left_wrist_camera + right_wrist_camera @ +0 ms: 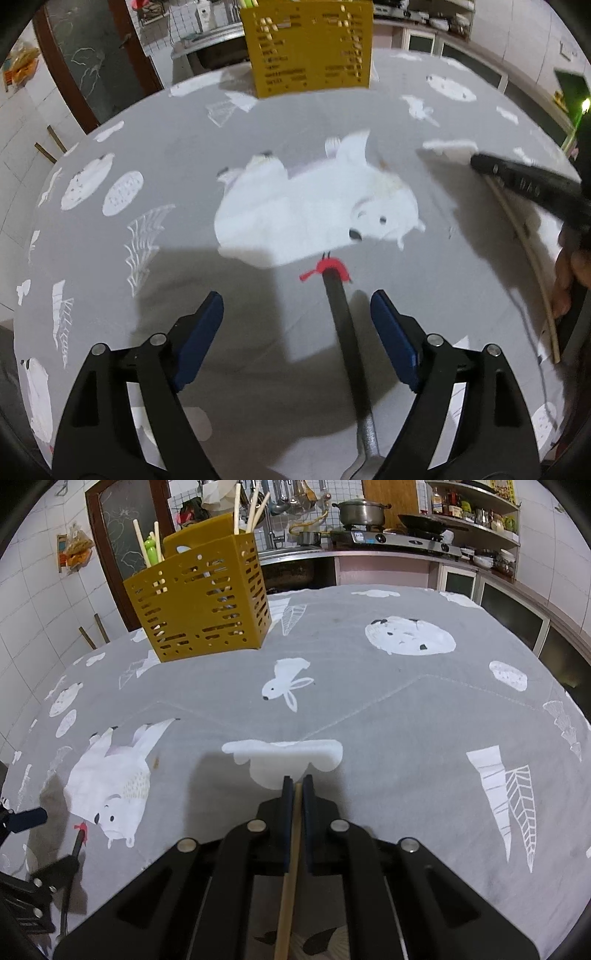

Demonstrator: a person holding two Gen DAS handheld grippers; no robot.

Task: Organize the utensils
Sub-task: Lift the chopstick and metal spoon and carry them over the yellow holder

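My left gripper (295,295) is open, its blue pads spread wide. Between them on the grey cloth lies a black-handled utensil (343,332) with a red loop (330,267) at its far end and a metal part near the camera; neither pad touches it. The right gripper (297,779) is shut on a wooden chopstick (290,878) held just above the cloth. That chopstick (524,251) and the right gripper (517,181) also show at the right edge of the left wrist view. A yellow perforated utensil holder (199,602) with several chopsticks in it stands at the far left of the table.
The table wears a grey cloth (369,709) printed with white animals. A person's hand (569,273) is at the right edge. Behind the table runs a kitchen counter with a stove (388,539) and pots. The left gripper (59,840) sits at the lower left.
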